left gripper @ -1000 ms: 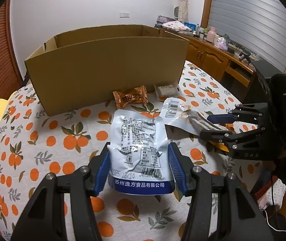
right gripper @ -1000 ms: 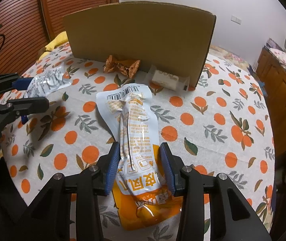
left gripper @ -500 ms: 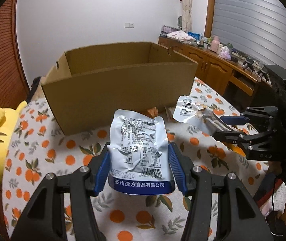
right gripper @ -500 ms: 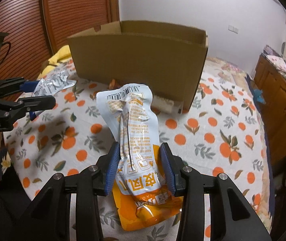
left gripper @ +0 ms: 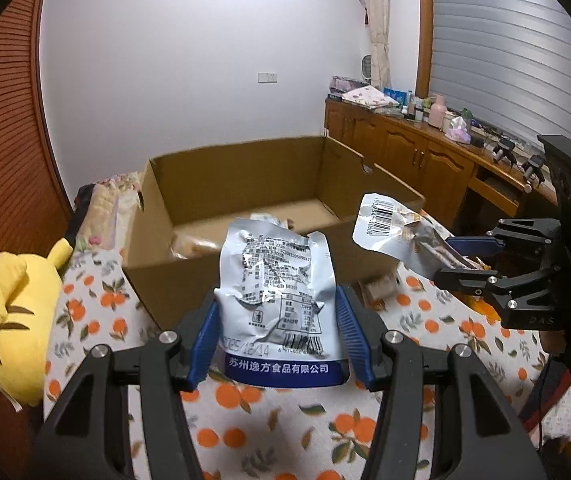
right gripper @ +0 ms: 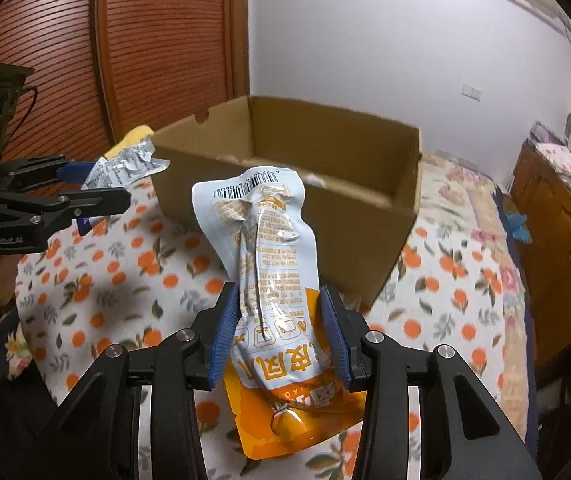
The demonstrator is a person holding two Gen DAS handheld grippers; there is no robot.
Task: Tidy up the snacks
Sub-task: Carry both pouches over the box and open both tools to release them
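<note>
My left gripper (left gripper: 277, 336) pinches a crinkled silver foil snack pouch with a blue bottom band (left gripper: 277, 300) by its lower sides, blue pads pressed against it. The pouch is held in the air, upright, in front of the open brown cardboard box (left gripper: 245, 184).

My right gripper (right gripper: 279, 332) clamps a pale-blue and orange plastic snack pouch (right gripper: 269, 264) at mid-length, barcode end pointing toward the same box (right gripper: 325, 168).

Both pouches are off the white tablecloth printed with oranges (left gripper: 285, 432). A yellow plush toy (left gripper: 21, 312) lies left of the table. Some packets lie inside the box, blurred.
</note>
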